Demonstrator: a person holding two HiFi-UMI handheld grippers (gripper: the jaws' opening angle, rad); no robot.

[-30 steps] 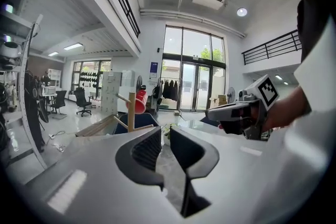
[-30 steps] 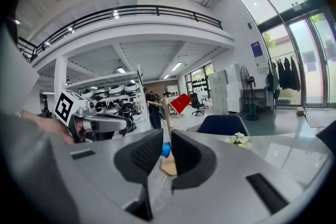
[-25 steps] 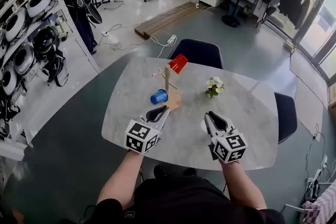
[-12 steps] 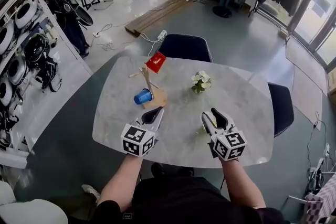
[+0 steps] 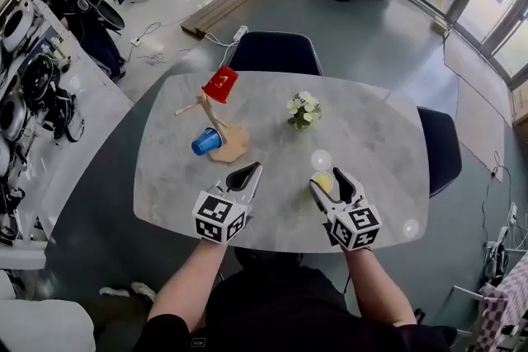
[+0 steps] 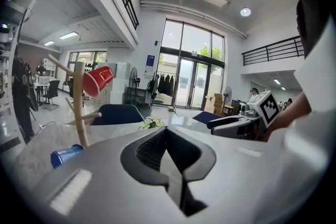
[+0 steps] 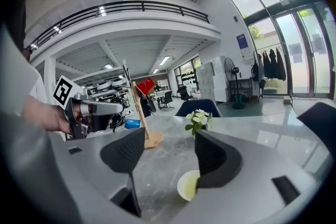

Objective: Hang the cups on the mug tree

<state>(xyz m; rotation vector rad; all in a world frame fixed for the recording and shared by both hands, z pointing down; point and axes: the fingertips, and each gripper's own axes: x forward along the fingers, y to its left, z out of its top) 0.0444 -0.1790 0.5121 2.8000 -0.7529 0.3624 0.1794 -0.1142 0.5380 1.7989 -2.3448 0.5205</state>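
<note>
Near the tabletop's front edge, right gripper (image 5: 329, 182) jaws apart, just been opening, yellow cup (image 5: 322, 180) between them. Left gripper (image 5: 247, 175) jaws together, empty. Red cup (image 5: 220, 84) on mug tree (image 5: 216, 119)

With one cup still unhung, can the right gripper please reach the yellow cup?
Probably yes: the jaws of the right gripper have just been opening, and the yellow cup sits between them, unobstructed.
</note>
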